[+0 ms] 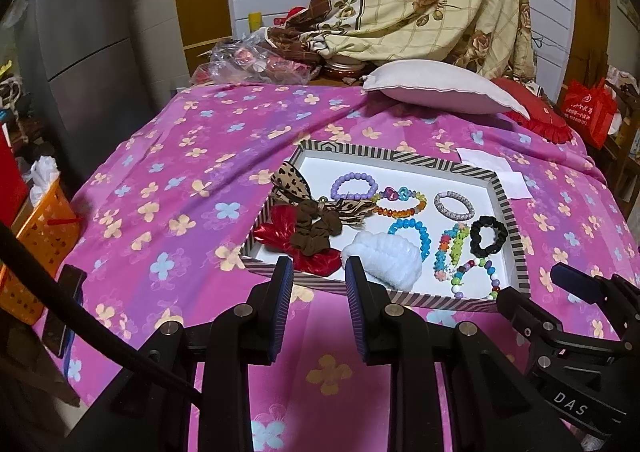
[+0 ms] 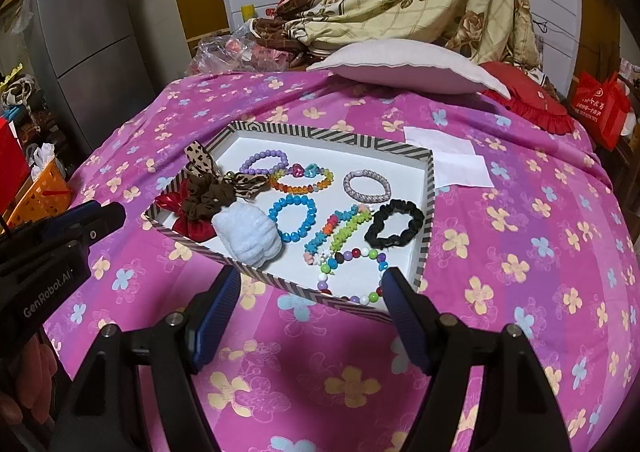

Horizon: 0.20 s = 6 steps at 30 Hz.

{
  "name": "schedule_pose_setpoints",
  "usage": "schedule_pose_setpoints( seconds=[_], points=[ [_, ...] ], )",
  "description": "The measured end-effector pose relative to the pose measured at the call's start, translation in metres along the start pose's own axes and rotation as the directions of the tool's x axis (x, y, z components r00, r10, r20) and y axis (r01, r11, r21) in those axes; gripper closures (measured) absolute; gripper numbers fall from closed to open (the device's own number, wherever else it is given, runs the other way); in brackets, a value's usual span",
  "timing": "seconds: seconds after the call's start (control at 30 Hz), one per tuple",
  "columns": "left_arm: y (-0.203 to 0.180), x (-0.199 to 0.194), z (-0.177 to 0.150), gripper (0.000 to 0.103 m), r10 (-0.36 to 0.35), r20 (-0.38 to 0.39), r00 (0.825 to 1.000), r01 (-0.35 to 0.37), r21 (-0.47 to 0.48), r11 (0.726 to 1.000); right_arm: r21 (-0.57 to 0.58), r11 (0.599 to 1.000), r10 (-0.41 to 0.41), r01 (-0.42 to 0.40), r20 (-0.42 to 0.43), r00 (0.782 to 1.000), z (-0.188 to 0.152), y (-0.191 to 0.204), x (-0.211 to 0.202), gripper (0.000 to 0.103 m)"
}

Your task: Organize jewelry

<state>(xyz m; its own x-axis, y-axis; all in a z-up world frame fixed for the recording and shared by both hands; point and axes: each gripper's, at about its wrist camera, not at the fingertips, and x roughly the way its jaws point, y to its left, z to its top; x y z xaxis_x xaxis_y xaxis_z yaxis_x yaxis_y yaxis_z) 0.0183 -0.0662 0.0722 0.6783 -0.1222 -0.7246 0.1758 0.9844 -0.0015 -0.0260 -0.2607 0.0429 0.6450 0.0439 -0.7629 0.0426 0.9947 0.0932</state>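
Observation:
A striped-rim white tray lies on the pink floral bedspread. In it lie several bead bracelets, among them a purple one and a blue one, plus a black scrunchie, a white fluffy scrunchie, a brown one and a red one. My left gripper is open and empty just before the tray's near edge. My right gripper is open wide and empty at the tray's near edge.
A pale pillow and a red cushion lie at the bed's far end. White papers lie beside the tray. An orange basket and a grey fridge stand left of the bed.

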Motion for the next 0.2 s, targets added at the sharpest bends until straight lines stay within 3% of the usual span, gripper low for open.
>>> schedule_pose_setpoints(
  seconds=[0.2],
  points=[
    [0.006,0.014,-0.001,0.055,0.011,-0.015,1.000,-0.011,0.010,1.000,0.022,0.999,-0.030,0.030,0.011,0.999,-0.002,-0.023,0.001,0.026]
  ],
)
